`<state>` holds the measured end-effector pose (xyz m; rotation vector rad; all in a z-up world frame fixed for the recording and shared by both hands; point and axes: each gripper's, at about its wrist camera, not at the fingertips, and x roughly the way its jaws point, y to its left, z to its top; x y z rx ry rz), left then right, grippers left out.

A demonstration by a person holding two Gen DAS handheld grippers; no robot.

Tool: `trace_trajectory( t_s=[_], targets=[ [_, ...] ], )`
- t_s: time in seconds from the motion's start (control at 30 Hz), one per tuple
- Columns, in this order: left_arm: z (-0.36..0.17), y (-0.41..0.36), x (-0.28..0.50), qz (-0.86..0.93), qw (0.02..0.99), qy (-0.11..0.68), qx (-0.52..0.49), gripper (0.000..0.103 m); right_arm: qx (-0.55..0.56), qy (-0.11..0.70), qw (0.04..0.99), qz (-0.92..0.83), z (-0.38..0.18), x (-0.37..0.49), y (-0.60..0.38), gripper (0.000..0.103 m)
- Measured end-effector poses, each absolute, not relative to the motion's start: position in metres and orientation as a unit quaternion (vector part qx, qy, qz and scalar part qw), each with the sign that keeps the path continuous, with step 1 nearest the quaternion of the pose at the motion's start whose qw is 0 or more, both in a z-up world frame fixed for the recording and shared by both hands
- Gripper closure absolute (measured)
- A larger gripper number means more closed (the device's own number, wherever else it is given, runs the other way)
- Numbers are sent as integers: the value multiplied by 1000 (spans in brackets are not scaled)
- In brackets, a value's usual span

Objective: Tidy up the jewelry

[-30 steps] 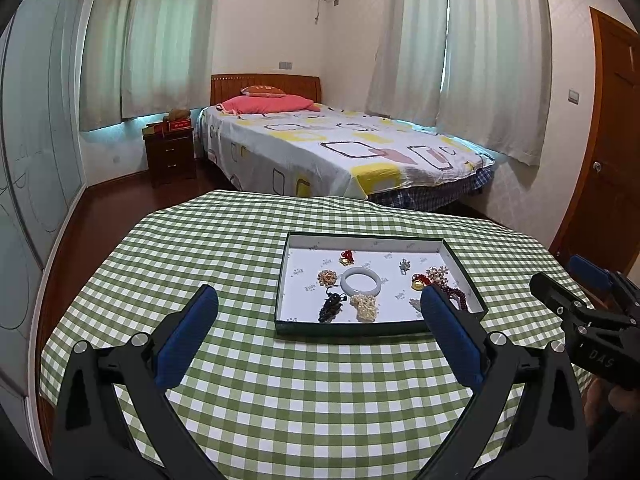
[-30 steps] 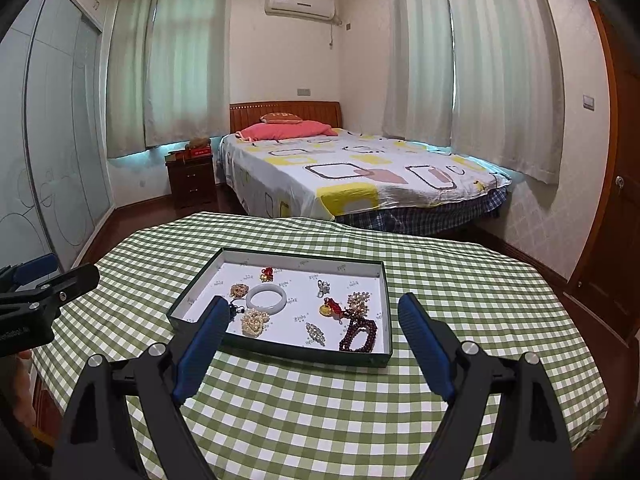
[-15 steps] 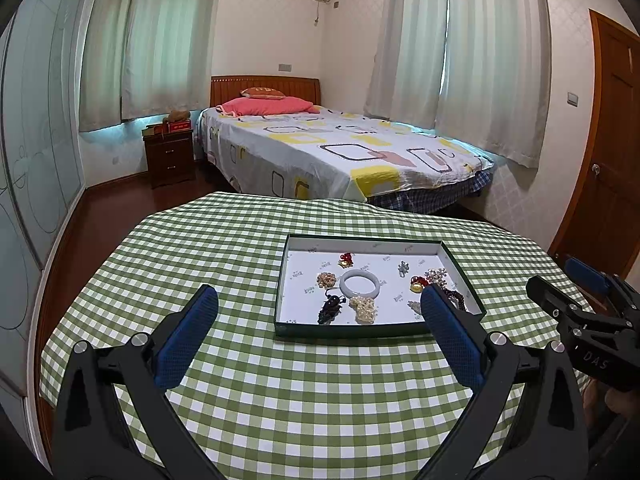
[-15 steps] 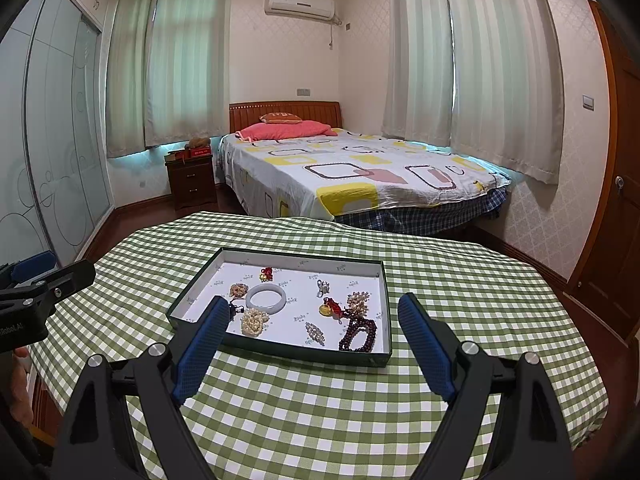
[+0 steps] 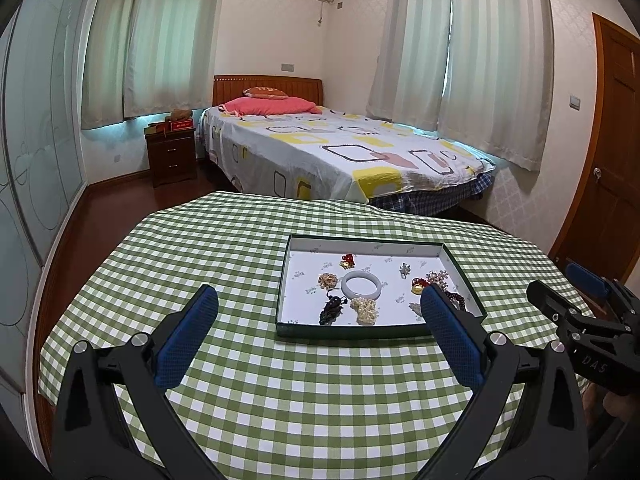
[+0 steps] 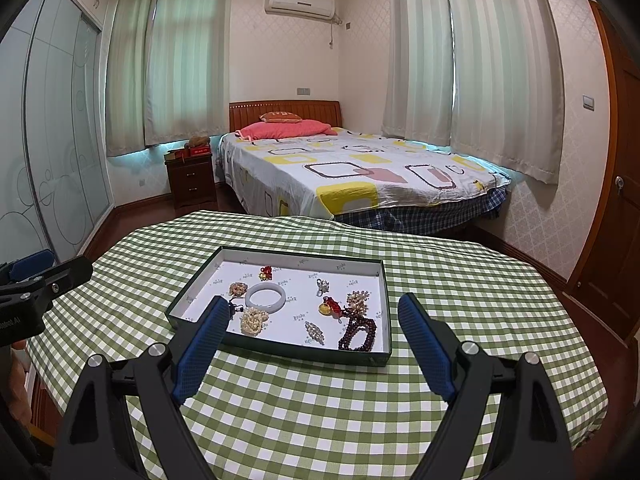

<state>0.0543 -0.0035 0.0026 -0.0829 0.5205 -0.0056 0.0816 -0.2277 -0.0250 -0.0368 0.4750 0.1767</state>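
A shallow dark green tray (image 5: 352,331) (image 6: 276,347) with a white floor lies on the green checked tablecloth. Several jewelry pieces are scattered inside it: a white bangle (image 5: 362,284) (image 6: 265,297), a pearl cluster (image 5: 365,311) (image 6: 253,321), a dark red bead bracelet (image 6: 357,332), a gold and red charm (image 5: 418,285) (image 6: 329,306) and a black beaded piece (image 5: 332,309). My left gripper (image 5: 320,312) hovers open short of the tray's near side, nothing between its blue pads. My right gripper (image 6: 314,318) also stands open and empty in front of the tray.
The round table (image 5: 200,248) drops off to a dark wooden floor on every side. Behind it stand a bed (image 5: 340,152), a nightstand (image 5: 171,156) and curtained windows; a wooden door (image 5: 608,168) is at right. Each gripper shows at the edge of the other's view.
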Motion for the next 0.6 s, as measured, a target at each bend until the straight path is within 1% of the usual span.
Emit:
trace_trajectory(
  t_s=[0.6],
  targets=[
    [2,-4,54,3,966,254,-42,4,-18,239,967,88,-28,80,-226,19]
  ],
)
